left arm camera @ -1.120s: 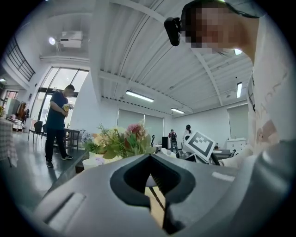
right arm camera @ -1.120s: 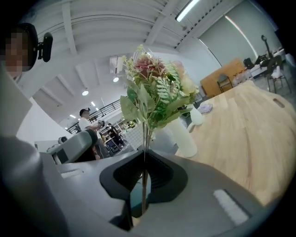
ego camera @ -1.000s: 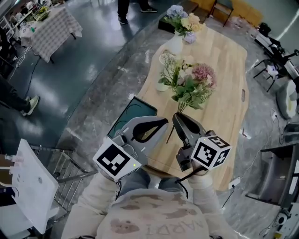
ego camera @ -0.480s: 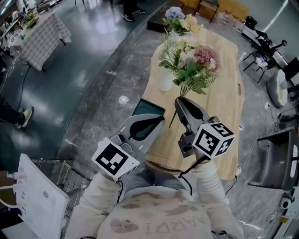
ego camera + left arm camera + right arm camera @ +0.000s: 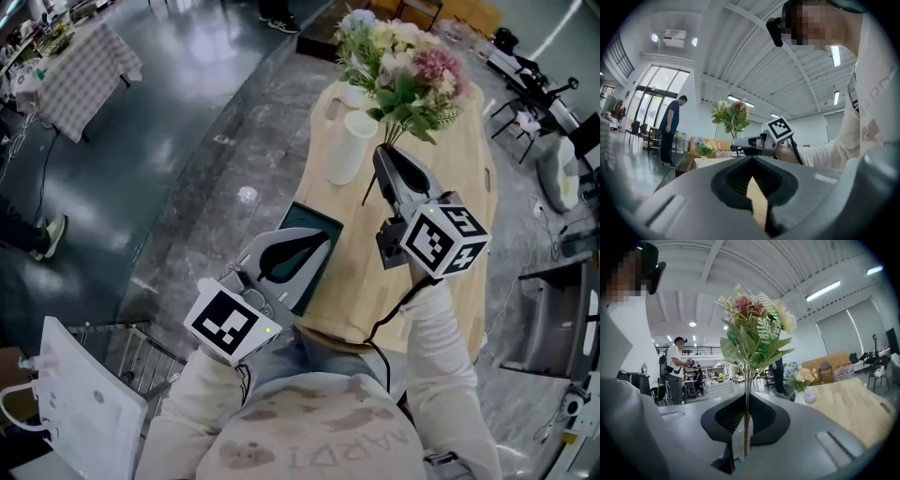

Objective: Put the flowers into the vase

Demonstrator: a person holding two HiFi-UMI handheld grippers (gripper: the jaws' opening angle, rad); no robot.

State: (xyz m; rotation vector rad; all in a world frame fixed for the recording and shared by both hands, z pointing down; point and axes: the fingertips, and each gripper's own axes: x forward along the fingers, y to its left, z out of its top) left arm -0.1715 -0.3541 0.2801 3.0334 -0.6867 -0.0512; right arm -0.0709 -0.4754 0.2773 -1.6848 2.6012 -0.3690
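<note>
My right gripper point(image 5: 386, 161) is shut on the stems of a bunch of pink, cream and green flowers point(image 5: 412, 66), held upright above the wooden table point(image 5: 459, 202). In the right gripper view the stems run up from between the jaws point(image 5: 743, 441) to the blooms point(image 5: 752, 324). An empty white vase point(image 5: 348, 146) stands on the table just left of the held bunch. My left gripper point(image 5: 322, 243) hangs shut and empty near the table's near-left corner; from its view point(image 5: 753, 199) the bunch point(image 5: 732, 115) shows ahead.
A second vase of blue and yellow flowers point(image 5: 801, 379) stands at the table's far end. A dark green tray point(image 5: 314, 246) lies off the table's left edge. A checked-cloth table point(image 5: 80, 70) is far left. People stand on the floor beyond.
My right gripper has carried the flower bunch forward and up, from near the table's front to beside the white vase. The left gripper has barely moved.
</note>
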